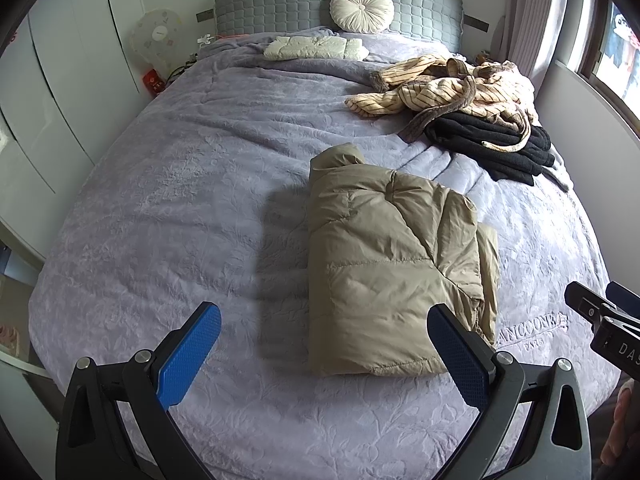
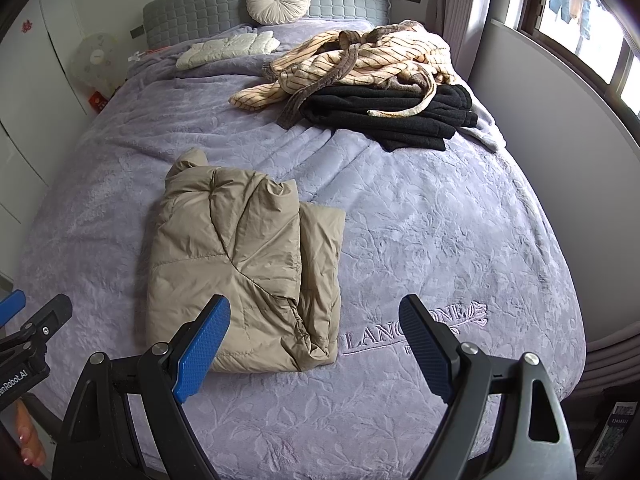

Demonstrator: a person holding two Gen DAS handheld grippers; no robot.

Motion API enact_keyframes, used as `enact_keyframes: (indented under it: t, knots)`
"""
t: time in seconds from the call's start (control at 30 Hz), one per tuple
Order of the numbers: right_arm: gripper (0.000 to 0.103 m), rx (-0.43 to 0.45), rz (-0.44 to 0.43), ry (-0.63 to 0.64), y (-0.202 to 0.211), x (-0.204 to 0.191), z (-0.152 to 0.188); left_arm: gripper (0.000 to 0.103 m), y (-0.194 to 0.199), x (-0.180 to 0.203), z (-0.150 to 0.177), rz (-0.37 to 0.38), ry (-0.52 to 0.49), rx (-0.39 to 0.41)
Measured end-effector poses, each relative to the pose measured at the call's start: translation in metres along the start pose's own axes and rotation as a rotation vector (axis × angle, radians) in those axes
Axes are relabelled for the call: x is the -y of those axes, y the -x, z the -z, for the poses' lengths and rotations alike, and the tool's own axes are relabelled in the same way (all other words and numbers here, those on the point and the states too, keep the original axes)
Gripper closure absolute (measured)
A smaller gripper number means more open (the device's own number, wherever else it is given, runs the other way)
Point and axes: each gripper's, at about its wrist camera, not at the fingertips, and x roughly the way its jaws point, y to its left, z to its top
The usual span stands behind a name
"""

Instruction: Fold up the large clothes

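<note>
Lavender embossed bedspread (image 1: 168, 208) covering a wide bed, seen from two gripper-mounted cameras. Near the foot of the bed lies the khaki puffer jacket (image 1: 392, 264), folded into a compact rectangular bundle with one layer showing along its window side; this garment appears finished. Farther up the bed, toward the window side, the striped robe (image 1: 448, 84) sits in a loose heap (belt trailing) on top of the black garment (image 1: 500, 148), which looks roughly stacked; the robe, at least, is judged still to be folded. A cream quilted item (image 1: 316, 47) lies flat near the grey headboard (image 1: 340, 4), below a round cushion (image 1: 362, 8).

Left gripper (image 1: 324, 340) and right gripper (image 2: 315, 340) hover above the near edge of the bed, jaws spread wide, nothing between the blue pads; neither touches the jacket.

Legible writing: embroidered lettering (image 2: 416, 326) on the bedspread reads about "LANCOONE", with "PARIS" beneath in the left view; the neighbouring gripper body shows part of "Robot.AI".
</note>
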Motion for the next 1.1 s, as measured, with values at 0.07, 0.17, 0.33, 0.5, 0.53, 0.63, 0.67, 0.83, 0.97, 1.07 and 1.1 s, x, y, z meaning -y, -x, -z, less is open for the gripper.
enact_keyframes:
  t: [0.07, 0.17, 0.33, 0.5, 0.53, 0.63, 0.67, 0.83, 0.97, 1.07, 1.1]
  knots:
    - [0.015, -0.001, 0.000, -0.002, 0.000, 0.000, 0.002, 0.000, 0.000, 0.000, 0.000, 0.001, 0.000, -0.001]
    - [0.015, -0.001, -0.001, -0.001, 0.000, 0.000, 0.000, 0.000, -0.001, 0.000, 0.000, 0.001, -0.002, -0.002]
    - [0.015, -0.002, -0.001, -0.001, 0.000, 0.000, 0.001, 0.000, -0.003, -0.002, 0.000, 0.002, -0.004, -0.004]
    - [0.015, -0.002, -0.002, 0.000, 0.000, 0.000, 0.001, 0.000, -0.004, -0.002, 0.001, 0.002, -0.004, -0.004]
    - [0.015, -0.002, -0.002, 0.000, 0.000, 0.000, 0.001, 0.000, -0.004, -0.002, 0.001, 0.002, -0.006, -0.004]
    - [0.015, -0.003, -0.002, -0.002, 0.000, 0.000, 0.002, 0.000, -0.004, -0.002, 0.001, 0.002, -0.006, -0.004]
    - [0.015, -0.003, -0.002, -0.001, 0.000, 0.000, 0.002, 0.000, -0.004, -0.002, 0.001, 0.001, -0.005, -0.004]
    - [0.015, -0.004, -0.003, -0.001, -0.001, 0.001, 0.000, 0.000, -0.007, -0.006, 0.001, -0.001, -0.003, -0.009]
    - [0.015, -0.006, -0.004, -0.001, -0.001, 0.000, 0.002, 0.000, -0.008, -0.009, 0.000, -0.005, 0.001, -0.007]
    - [0.015, -0.007, -0.004, 0.001, -0.001, 0.000, 0.002, 0.000, -0.007, -0.012, -0.001, 0.012, 0.008, 0.008]
    - [0.015, -0.007, -0.004, 0.000, -0.001, 0.000, 0.002, 0.000, -0.006, -0.012, -0.001, 0.016, 0.008, 0.012]
